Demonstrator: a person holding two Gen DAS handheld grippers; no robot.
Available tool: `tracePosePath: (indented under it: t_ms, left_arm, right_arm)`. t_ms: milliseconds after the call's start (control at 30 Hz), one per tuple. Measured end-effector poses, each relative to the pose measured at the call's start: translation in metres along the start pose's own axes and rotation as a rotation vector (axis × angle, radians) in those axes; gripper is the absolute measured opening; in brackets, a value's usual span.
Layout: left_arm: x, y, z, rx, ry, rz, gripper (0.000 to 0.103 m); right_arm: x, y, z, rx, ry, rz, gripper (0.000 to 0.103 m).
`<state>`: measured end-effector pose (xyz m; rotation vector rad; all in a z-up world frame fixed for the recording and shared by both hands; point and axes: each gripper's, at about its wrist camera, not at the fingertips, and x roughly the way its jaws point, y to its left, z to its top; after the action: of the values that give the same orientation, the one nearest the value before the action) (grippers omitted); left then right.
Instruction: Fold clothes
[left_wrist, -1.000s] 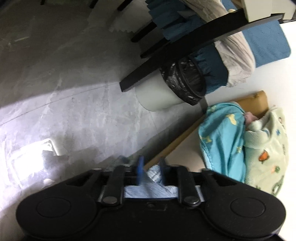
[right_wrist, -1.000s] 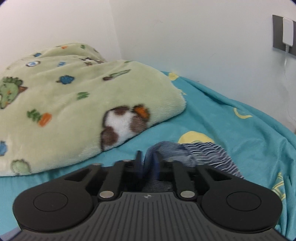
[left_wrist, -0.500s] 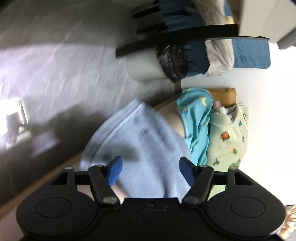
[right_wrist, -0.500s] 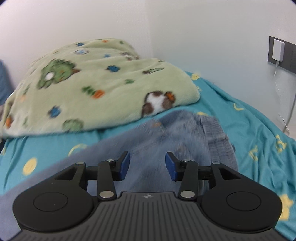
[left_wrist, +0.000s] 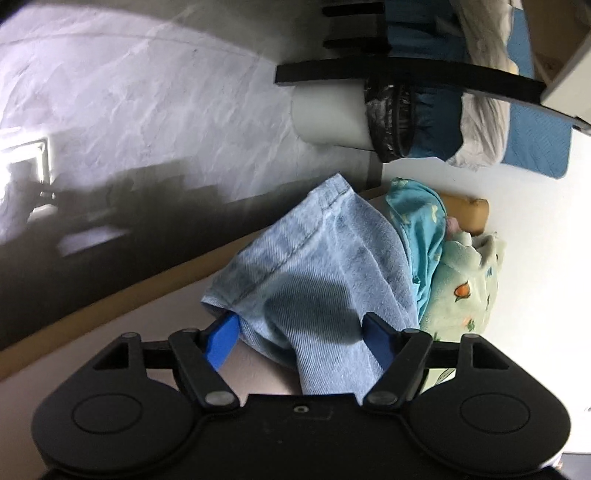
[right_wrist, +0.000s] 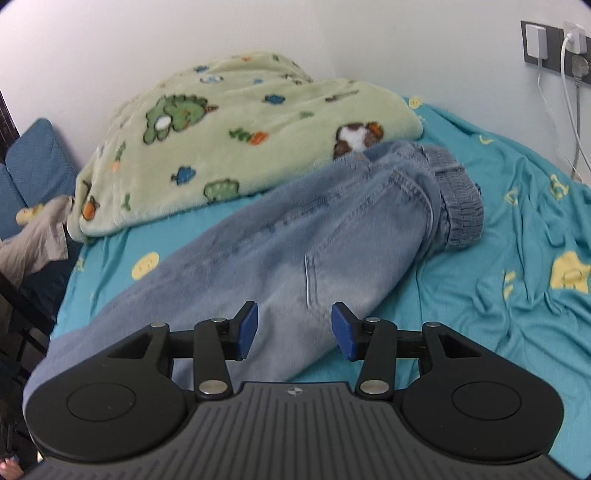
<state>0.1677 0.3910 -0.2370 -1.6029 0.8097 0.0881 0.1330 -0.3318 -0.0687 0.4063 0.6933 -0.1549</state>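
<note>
right gripper sits at the bottom middle of its frame with the blue pads spread wide, gripping nothing, just above the light blue jeans. the jeans lie stretched out on the teal bedsheet, running from the lower left up to the elastic waistband right of centre, which ends just beside the green cartoon fleece blanket filling the upper left. wall socket with chargers is in the top right corner.

left gripper is spread wide too. denim drapes down between its pads, but they aren't squeezing it. in that tilted view the jeans hang over the bed edge at centre, with a white bin with a black liner and grey floor above.
</note>
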Motion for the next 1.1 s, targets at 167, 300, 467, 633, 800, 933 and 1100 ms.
tracePosePath:
  t_ms: [167, 300, 467, 633, 800, 933, 1100]
  left_arm:
    - [-0.021, -0.01, 0.013, 0.144, -0.013, 0.036, 0.07]
    - [-0.039, -0.02, 0.029, 0.26, -0.073, 0.061, 0.073]
    - [-0.021, -0.034, 0.054, 0.289, -0.074, 0.066, 0.074]
    - [0.025, -0.035, 0.076, 0.275, -0.013, 0.049, 0.073]
    - [0.062, -0.043, 0.086, 0.332, 0.045, 0.082, 0.052]
    - [0.073, -0.059, 0.079, 0.431, 0.067, 0.112, 0.014]
    - [0.049, -0.091, 0.077, 0.487, -0.035, 0.086, 0.005]
  right_arm:
    - [0.009, 0.004, -0.01, 0.005, 0.043, 0.008, 0.047]
    - [0.014, 0.01, -0.012, 0.0, 0.054, 0.009, 0.047]
    - [0.015, 0.021, -0.014, -0.016, 0.075, 0.02, 0.047]
    - [0.007, 0.032, -0.022, -0.018, 0.096, 0.045, 0.047]
    - [0.008, 0.041, -0.03, -0.014, 0.134, 0.05, 0.047]
    - [0.013, 0.046, -0.033, -0.014, 0.159, 0.039, 0.047]
    - [0.014, 0.047, -0.032, -0.009, 0.163, 0.025, 0.047]
